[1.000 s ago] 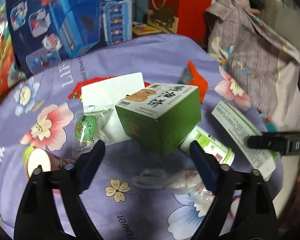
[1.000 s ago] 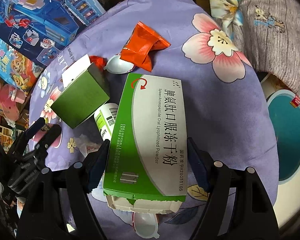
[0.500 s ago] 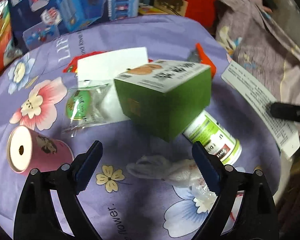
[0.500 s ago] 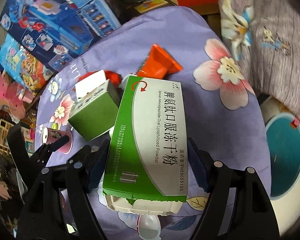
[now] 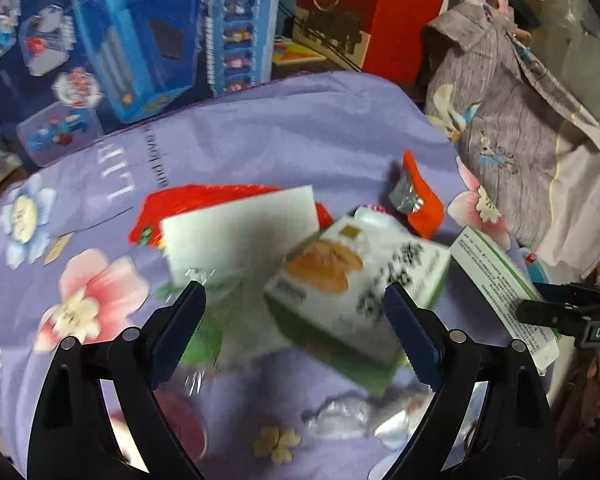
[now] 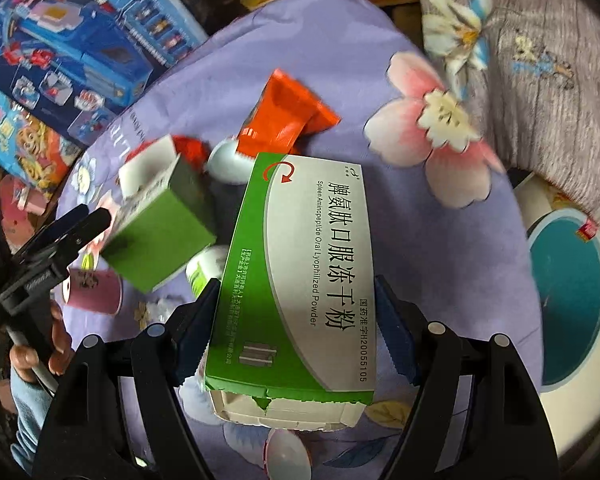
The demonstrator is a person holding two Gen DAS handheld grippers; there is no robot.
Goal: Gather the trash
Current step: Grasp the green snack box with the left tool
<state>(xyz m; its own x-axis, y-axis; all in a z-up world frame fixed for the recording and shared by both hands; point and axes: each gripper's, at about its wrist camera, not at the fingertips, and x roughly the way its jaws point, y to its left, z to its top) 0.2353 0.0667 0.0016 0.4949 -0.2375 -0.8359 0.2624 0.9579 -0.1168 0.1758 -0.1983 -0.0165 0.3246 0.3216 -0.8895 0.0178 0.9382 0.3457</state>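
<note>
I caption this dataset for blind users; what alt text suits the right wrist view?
The right gripper clamps a long green-and-white medicine box above a purple floral cloth littered with a green carton, an orange wrapper and a pink cup. A teal-lined bin sits at right.

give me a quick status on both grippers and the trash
Right gripper shut on the medicine box. Left gripper open, nothing held, over the green carton. Bin to the right, path looks open.

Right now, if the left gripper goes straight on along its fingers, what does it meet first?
Most likely the green tea box: it lies between the left gripper's open fingers, just ahead. The picture is blurred, so depth is uncertain; the clear wrapper by the left finger could brush first.
</note>
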